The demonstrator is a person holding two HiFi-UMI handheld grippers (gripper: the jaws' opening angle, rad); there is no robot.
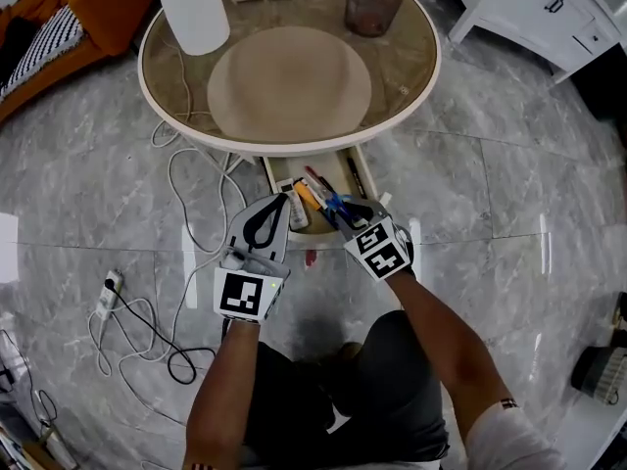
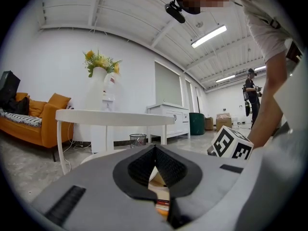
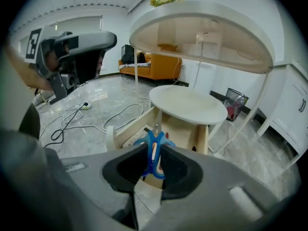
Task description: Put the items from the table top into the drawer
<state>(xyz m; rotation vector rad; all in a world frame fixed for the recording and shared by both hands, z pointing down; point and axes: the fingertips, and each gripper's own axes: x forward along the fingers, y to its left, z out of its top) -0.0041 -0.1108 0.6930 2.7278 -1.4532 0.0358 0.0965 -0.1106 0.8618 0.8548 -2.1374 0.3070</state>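
One pair of blue scissors (image 3: 148, 146) is clamped by its handles in the right gripper's (image 3: 155, 151) jaws. The blade points over the open drawer (image 3: 126, 133), which holds several items. The left gripper (image 2: 155, 148) is just beside it, jaws closed together on nothing. Surroundings:
- one round glass surface (image 1: 404, 67) above the drawer
- one waste basket (image 1: 372, 6)
- one orange sofa (image 1: 108, 3)
- cables (image 1: 181, 164) on the floor
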